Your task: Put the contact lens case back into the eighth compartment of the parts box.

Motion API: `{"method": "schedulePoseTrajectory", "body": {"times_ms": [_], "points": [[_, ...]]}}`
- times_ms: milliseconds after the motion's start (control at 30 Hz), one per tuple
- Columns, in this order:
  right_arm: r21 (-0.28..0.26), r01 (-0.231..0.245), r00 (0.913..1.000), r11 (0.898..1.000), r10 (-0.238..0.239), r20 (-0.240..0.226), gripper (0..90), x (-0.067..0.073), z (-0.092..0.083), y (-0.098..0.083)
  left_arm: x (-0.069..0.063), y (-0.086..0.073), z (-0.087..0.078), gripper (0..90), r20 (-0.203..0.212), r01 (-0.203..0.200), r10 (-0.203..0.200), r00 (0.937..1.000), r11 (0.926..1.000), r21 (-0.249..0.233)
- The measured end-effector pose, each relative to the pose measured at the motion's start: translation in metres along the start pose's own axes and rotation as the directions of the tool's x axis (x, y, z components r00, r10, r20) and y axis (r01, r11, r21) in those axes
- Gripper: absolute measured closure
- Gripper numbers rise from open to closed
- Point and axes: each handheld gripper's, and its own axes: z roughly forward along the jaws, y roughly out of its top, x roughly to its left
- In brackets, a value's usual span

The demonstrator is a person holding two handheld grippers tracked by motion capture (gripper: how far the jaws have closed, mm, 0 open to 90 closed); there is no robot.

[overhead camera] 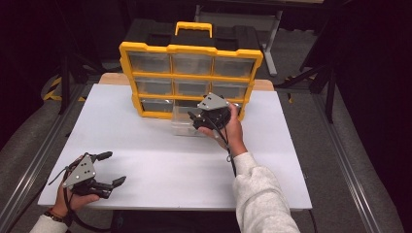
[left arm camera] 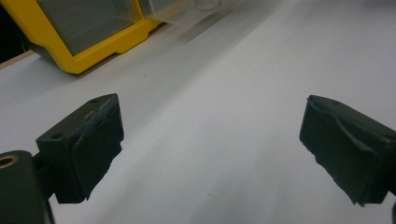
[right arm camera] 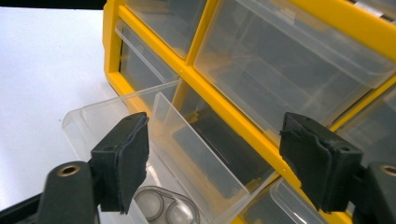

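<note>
Left gripper point(overhead camera: 106, 169): held low at the near left corner of the white rectangular worktop point(overhead camera: 160, 160); its jaws stand wide apart with nothing but bare surface between them, as the left gripper view point(left arm camera: 210, 140) confirms.
Right gripper point(overhead camera: 200, 120): held by the person's right hand point(overhead camera: 228, 130) near the middle of the worktop, just in front of the cabinet; jaws apart, pressing on nothing point(right arm camera: 215, 158).
Clear plastic drawer point(right arm camera: 187, 154): pulled out of the bottom row, resting on the worktop beside the cabinet's base; the right gripper's jaws stand over it without touching.
Small round clear item point(right arm camera: 163, 210): lies inside the drawer, near its front; what it is cannot be told.
Yellow and black plastic organiser cabinet with rows of clear drawers point(overhead camera: 189, 77): stands upright at the far side of the worktop, with a yellow carry handle point(overhead camera: 193, 26) on top.
</note>
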Motion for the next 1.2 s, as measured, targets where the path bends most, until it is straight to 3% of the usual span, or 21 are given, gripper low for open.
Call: {"method": "schedulePoseTrajectory", "body": {"times_ms": [500, 1200], "points": [[-0.046, 0.022, 0.9995, 0.999, -0.021, 0.026, 20.0, 0.001, -0.020, 0.008, 0.000, 0.000, 0.000, 7.2, -0.002, 0.001, -0.001, 1.0000, 1.0000, -0.003], [-0.065, 0.049, 0.9982, 0.997, -0.046, 0.039, 12.8, 0.007, -0.047, 0.010, 0.000, 0.000, 0.000, 7.1, 0.001, 0.002, -0.002, 1.0000, 1.0000, -0.002]]}}
